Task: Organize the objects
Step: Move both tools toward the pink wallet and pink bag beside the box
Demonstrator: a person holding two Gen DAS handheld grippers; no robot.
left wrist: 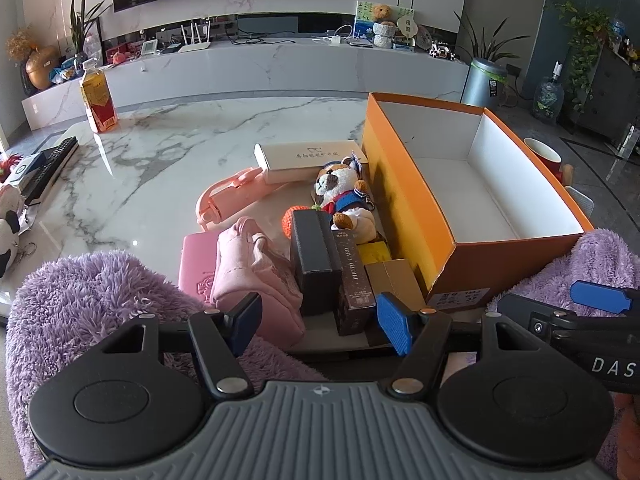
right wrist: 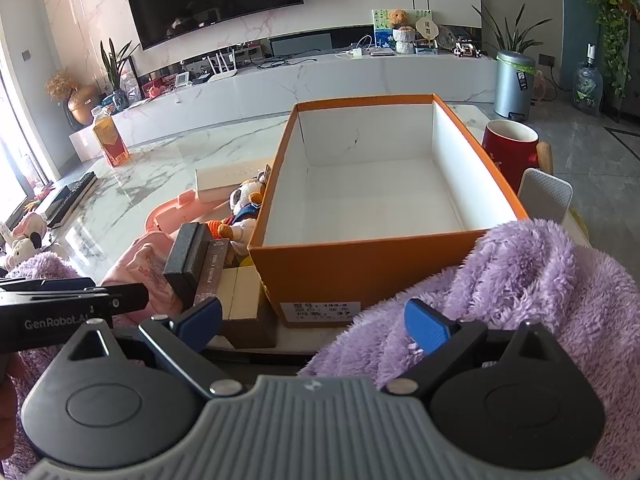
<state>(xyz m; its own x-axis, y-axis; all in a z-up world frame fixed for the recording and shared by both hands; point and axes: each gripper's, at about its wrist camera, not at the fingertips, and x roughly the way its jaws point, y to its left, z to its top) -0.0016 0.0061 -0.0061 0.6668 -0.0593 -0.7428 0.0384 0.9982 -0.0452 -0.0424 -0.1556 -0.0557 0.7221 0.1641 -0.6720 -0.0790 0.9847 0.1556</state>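
An open orange box (left wrist: 400, 200) (right wrist: 360, 268) with a bare white inside stands on the marble table (left wrist: 160, 152). Crowded against its left wall are a plush dog (left wrist: 344, 196) (right wrist: 246, 200), a white case (left wrist: 308, 158), a black box (left wrist: 314, 264) (right wrist: 188, 256), a brown photo-card box (left wrist: 354, 280), a tan carton (left wrist: 394, 280), a pink pouch (left wrist: 256, 276) and a pink wallet (left wrist: 196, 264). My left gripper (left wrist: 320, 326) hangs open just short of the pile, holding nothing. My right gripper (right wrist: 314, 324) is open before the box's near wall.
Purple fluffy fabric (left wrist: 92, 304) (right wrist: 520, 280) lies at the table's near edge on both sides of the grippers. A red mug (right wrist: 510, 144) stands right of the box. A drink bottle (left wrist: 98, 100), remotes (left wrist: 50, 168) and a plush toy (left wrist: 8, 232) sit far left.
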